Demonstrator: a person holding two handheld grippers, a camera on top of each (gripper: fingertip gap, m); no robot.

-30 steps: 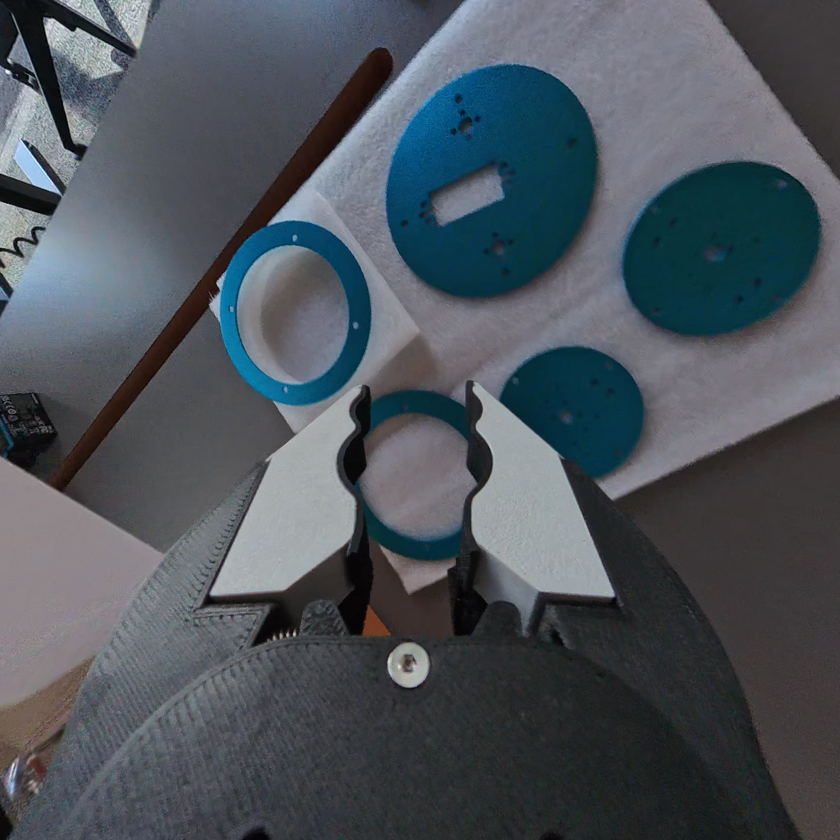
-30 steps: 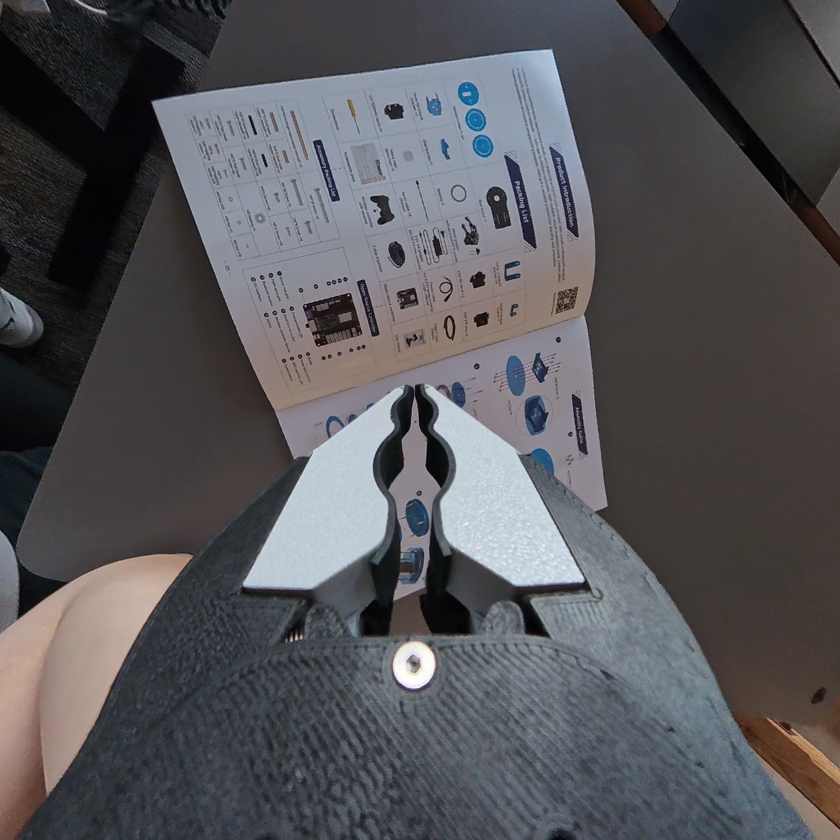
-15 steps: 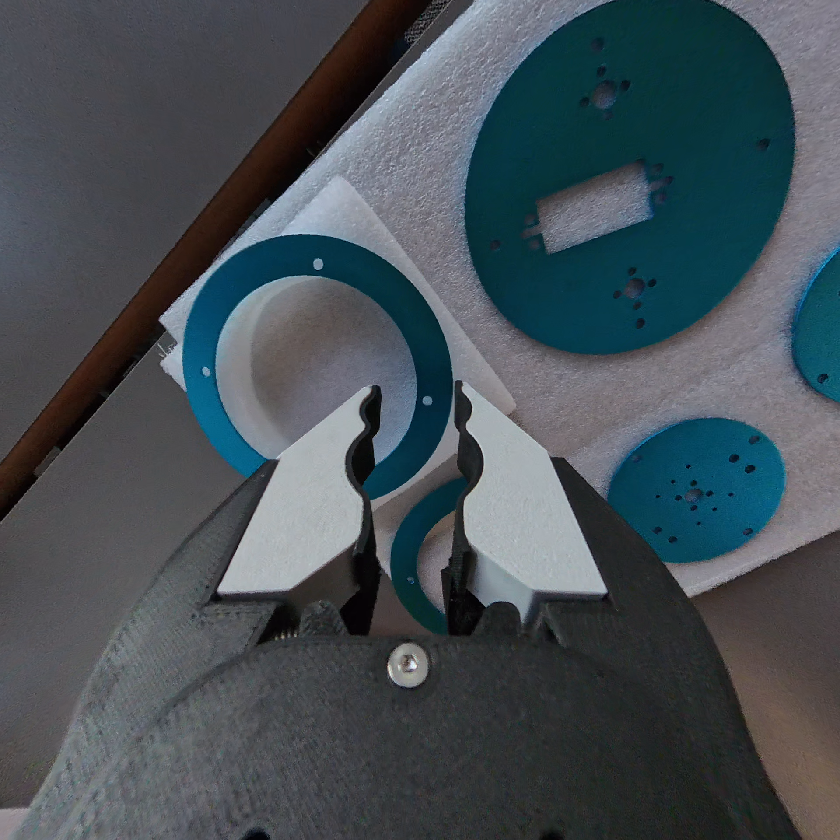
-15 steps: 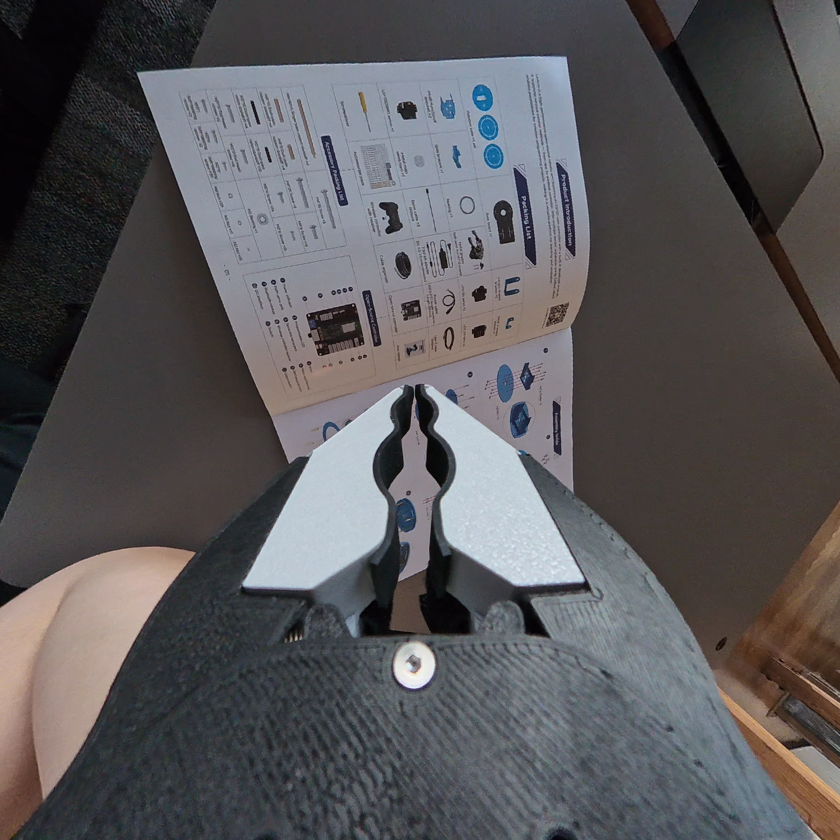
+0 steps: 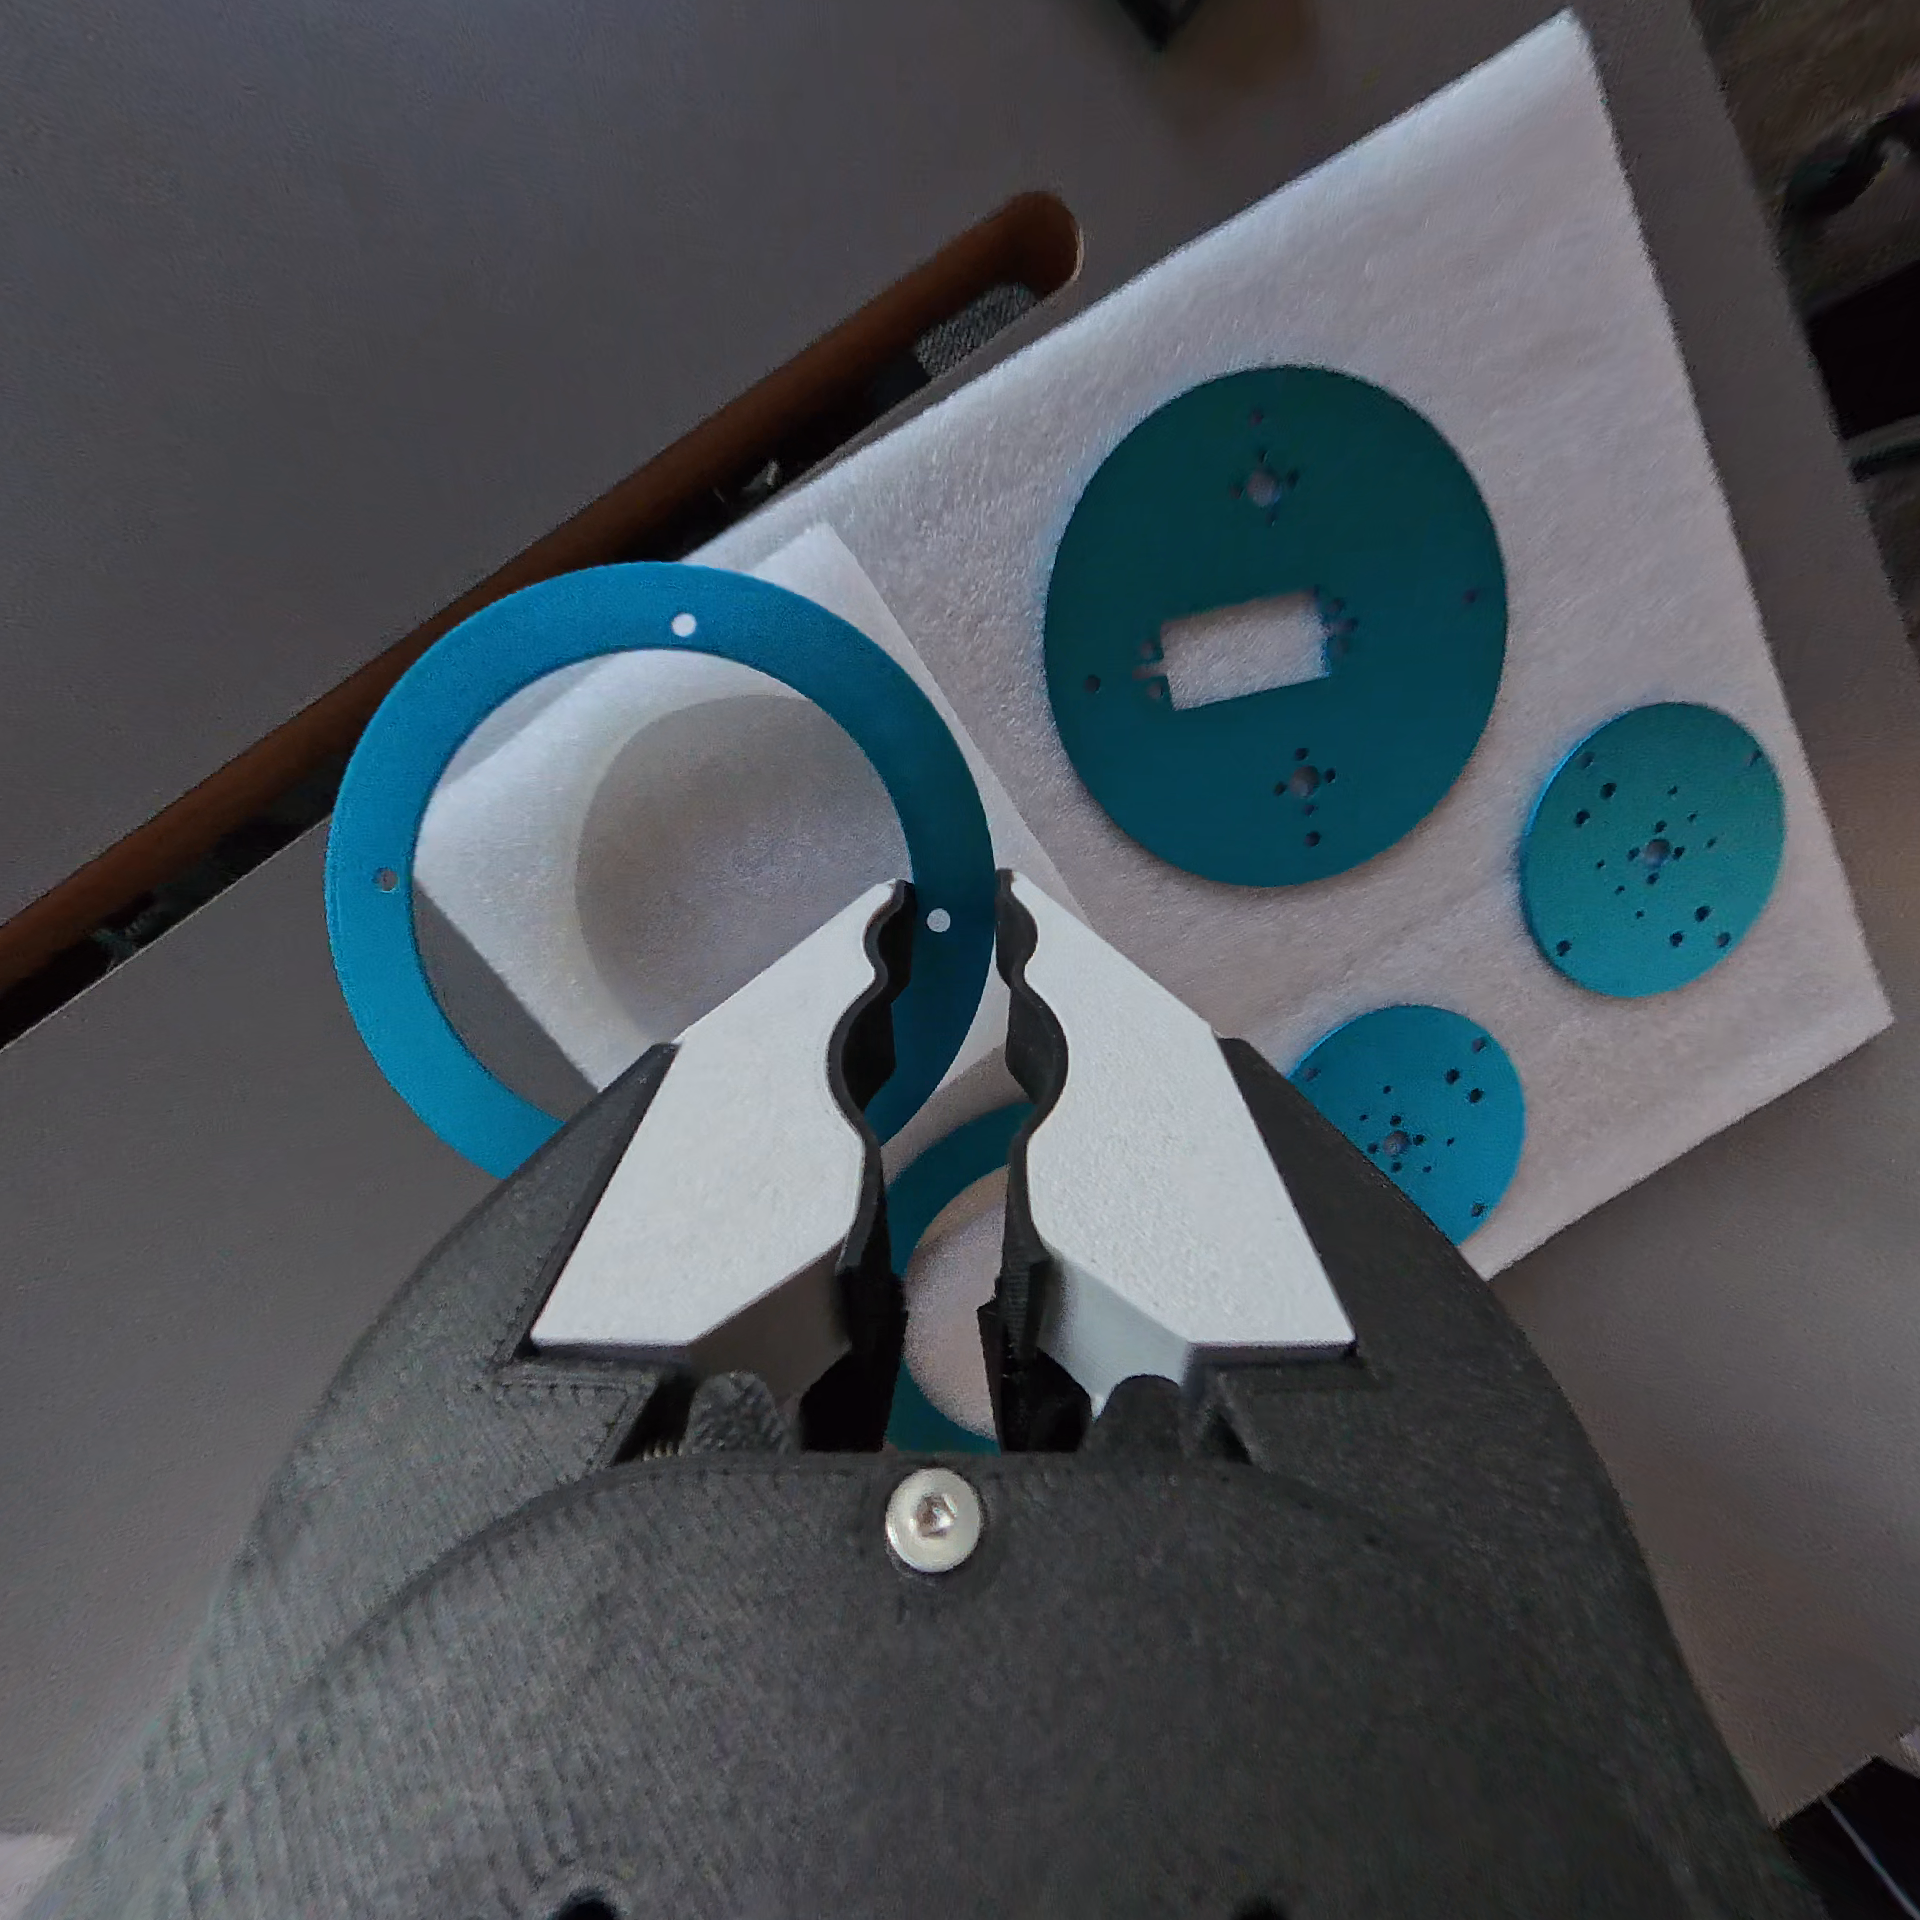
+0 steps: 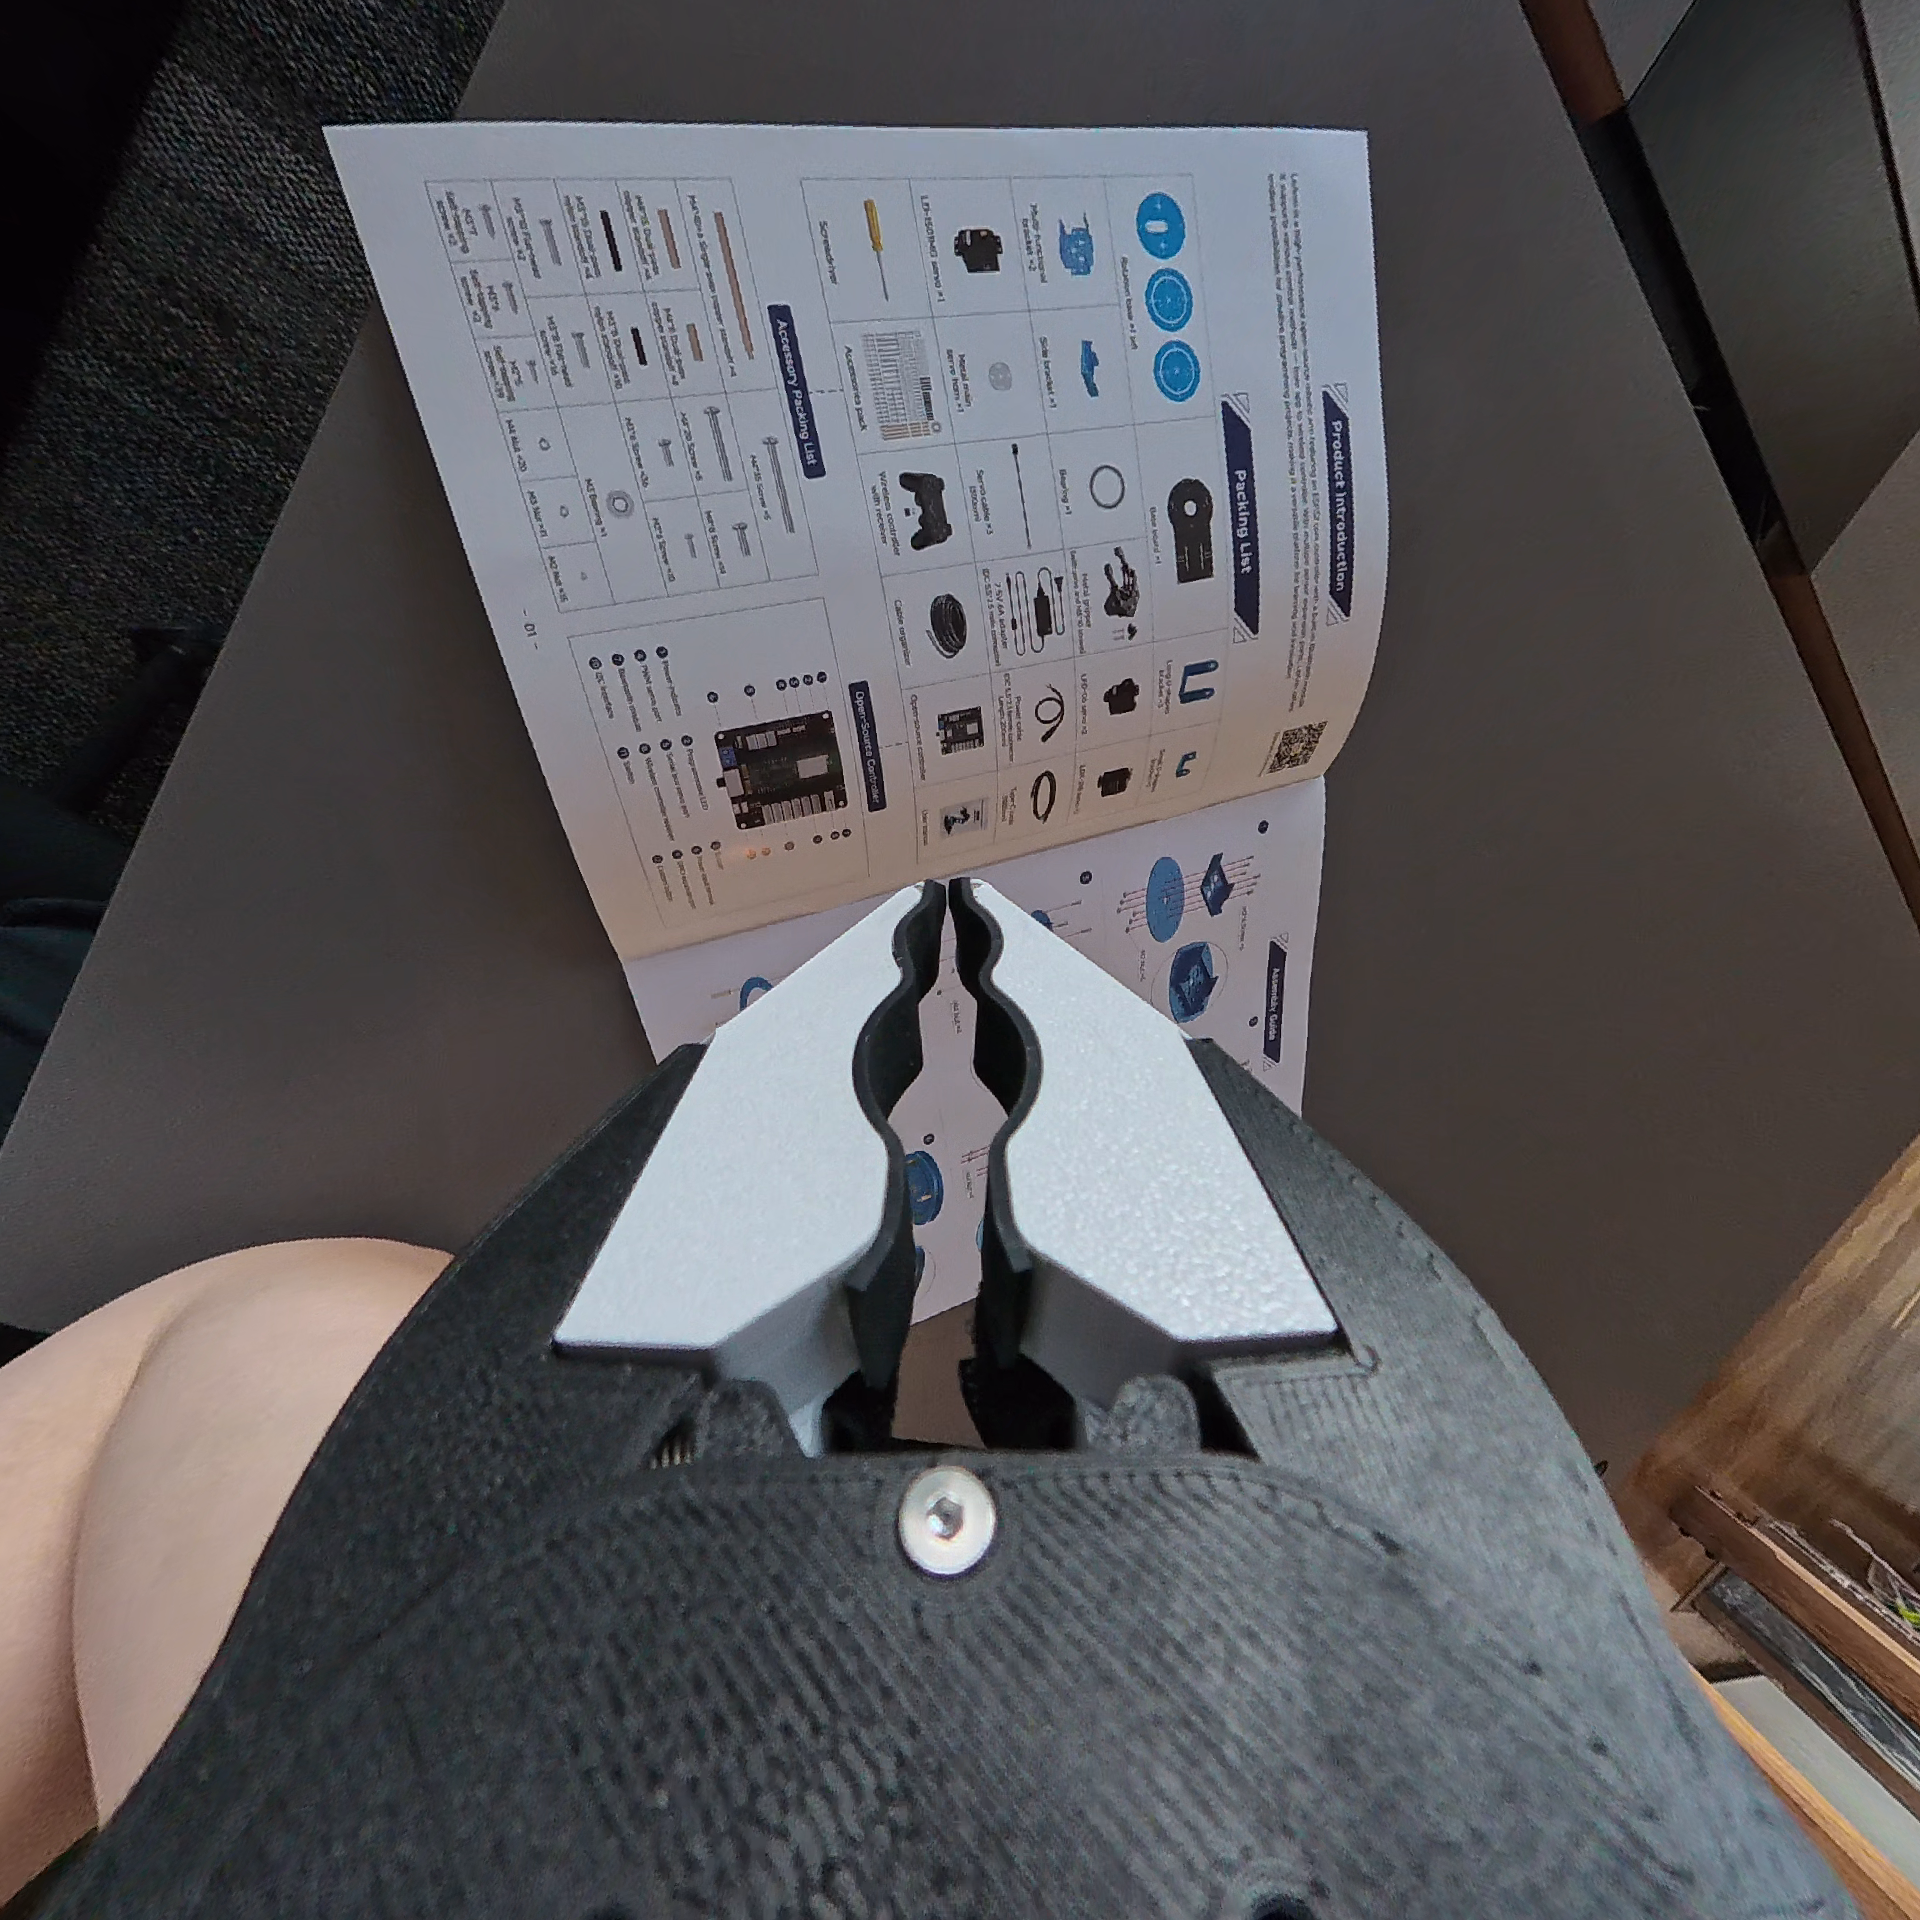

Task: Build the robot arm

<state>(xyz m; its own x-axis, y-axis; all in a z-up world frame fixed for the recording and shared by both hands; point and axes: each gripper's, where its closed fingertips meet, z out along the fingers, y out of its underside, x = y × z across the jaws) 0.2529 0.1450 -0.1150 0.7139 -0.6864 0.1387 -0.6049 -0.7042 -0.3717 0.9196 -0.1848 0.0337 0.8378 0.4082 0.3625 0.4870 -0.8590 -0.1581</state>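
Soft, even daylight w/ faint shadows, sharp centre, wide-angle edge distortion.

**Clearance and Obstructions**

Left gripper [image 5: 951, 904]: the large blue flat metal ring [image 5: 436, 790] lies between its fingertips, white foam sheet [image 5: 1351, 260] beyond. Bare grey tabletop [image 5: 260, 1195] left. Right gripper [image 6: 948, 888]: open printed paper booklet [image 6: 727, 520] ahead; grey table surface [image 6: 1558, 831] open right.

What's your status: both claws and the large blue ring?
Left claw shut on large blue ring, off its foam block. Right claw shut, empty, over open booklet. Smaller blue ring beneath left claw.
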